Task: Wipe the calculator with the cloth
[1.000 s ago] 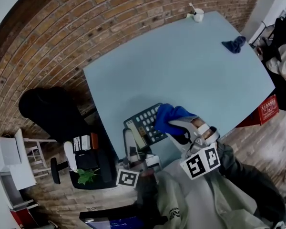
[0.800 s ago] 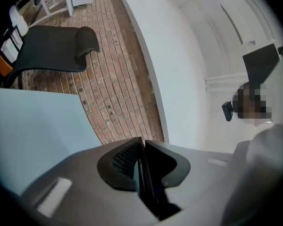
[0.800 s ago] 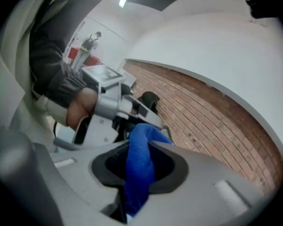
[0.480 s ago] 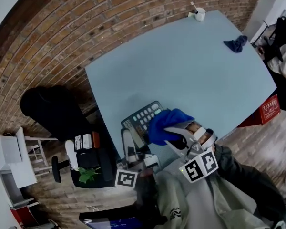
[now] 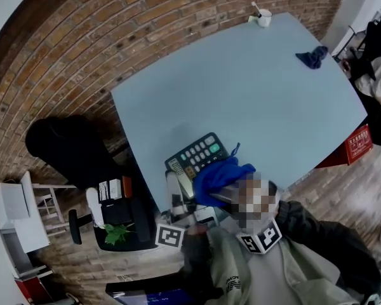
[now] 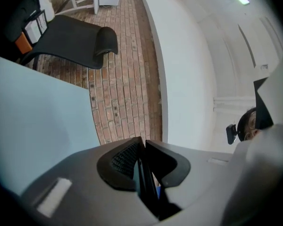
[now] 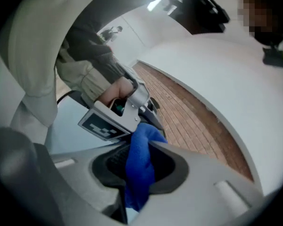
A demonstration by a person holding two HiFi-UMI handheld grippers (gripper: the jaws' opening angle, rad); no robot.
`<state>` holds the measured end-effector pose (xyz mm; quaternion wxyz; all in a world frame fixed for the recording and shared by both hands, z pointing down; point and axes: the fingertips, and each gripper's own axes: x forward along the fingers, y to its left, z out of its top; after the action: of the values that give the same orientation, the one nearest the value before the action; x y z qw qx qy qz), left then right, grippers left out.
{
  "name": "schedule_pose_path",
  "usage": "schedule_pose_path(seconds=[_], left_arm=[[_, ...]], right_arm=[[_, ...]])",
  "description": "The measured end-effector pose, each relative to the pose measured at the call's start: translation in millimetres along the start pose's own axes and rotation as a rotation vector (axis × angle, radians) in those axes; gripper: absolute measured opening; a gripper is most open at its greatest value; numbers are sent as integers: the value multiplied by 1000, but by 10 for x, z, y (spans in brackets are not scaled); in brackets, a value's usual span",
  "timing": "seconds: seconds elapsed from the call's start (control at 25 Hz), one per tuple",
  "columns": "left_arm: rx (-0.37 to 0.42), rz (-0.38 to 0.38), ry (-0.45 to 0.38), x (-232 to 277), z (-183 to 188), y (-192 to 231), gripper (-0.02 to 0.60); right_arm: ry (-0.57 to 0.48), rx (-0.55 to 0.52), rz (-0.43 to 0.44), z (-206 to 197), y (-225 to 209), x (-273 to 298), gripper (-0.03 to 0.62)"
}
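The dark calculator [image 5: 198,155] with pale keys lies at the near edge of the light blue table [image 5: 241,88]. My left gripper [image 5: 181,184] is shut on its near left end; in the left gripper view the left gripper [image 6: 142,149] clamps a thin dark slab. A bright blue cloth [image 5: 219,174] rests against the calculator's near right side. My right gripper [image 7: 141,155] is shut on the cloth [image 7: 139,168], which bulges out between the pads. In the head view the right gripper [image 5: 223,194] is mostly hidden under the cloth and a mosaic patch.
A second, darker blue cloth [image 5: 312,57] lies at the table's far right, and a white cup [image 5: 263,20] stands at the far corner. A black chair [image 5: 63,145] and a shelf with a small plant [image 5: 116,234] stand left of the table. A red box [image 5: 357,143] sits on the floor at the right.
The right gripper has dragged the cloth across the calculator toward the near edge, rolling as it went, so more keys show. The left gripper has kept its hold.
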<state>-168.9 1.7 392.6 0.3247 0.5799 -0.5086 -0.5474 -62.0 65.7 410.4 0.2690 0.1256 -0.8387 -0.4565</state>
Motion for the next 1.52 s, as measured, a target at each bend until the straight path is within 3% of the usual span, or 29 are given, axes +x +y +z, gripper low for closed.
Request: schedule_pose_path(seconds=[0.16,0.4,0.68,0.76,0.88,0.92,1.0,1.08,1.2,1.32,1.4,1.44,1.52], left_arm=[[-49,-4,-28,-10,66,-13,49],[-60,7,-46,-20,121,4,52],[-189,21,-46,-31,-86,60,51],[-236,17,-72,-48,-44,75,51],[-222,-11,-63,-38,34,19,52],[-215,-22,-58,-34,56,3,51],[-215,-47,-48,-21,79,-21,52],[-229,-72,-35,-4,73,-36,51],[-279,-101,-18,12,18,-46,51],[-354,-146,17,23,-101,-98,50],[-376,-165,40,26,-191,-149,44],[-377,-160,40,22,-215,-153,44],[-340,-129,31,0,-203,-111,41]], right_arm=[[4,-141,-110,-106,-109,-61,78],[92,-154,-212,-449,-343,-181,80],[-85,-314,-169,151,67,-47,80],[-99,-316,-193,108,21,-78,80],[-70,-280,-294,-89,-237,-232,78],[-63,-212,-325,-175,-332,-303,78],[-89,44,-334,-309,-534,-428,80],[-195,428,-254,-350,-694,-486,78],[-408,1096,-142,-509,-913,-523,78],[-657,1530,-128,-727,-1261,-519,78],[-750,1700,-98,-855,-1354,-461,78],[-760,1731,-83,-887,-1370,-427,78],[-690,1670,-75,-906,-1327,-391,78]])
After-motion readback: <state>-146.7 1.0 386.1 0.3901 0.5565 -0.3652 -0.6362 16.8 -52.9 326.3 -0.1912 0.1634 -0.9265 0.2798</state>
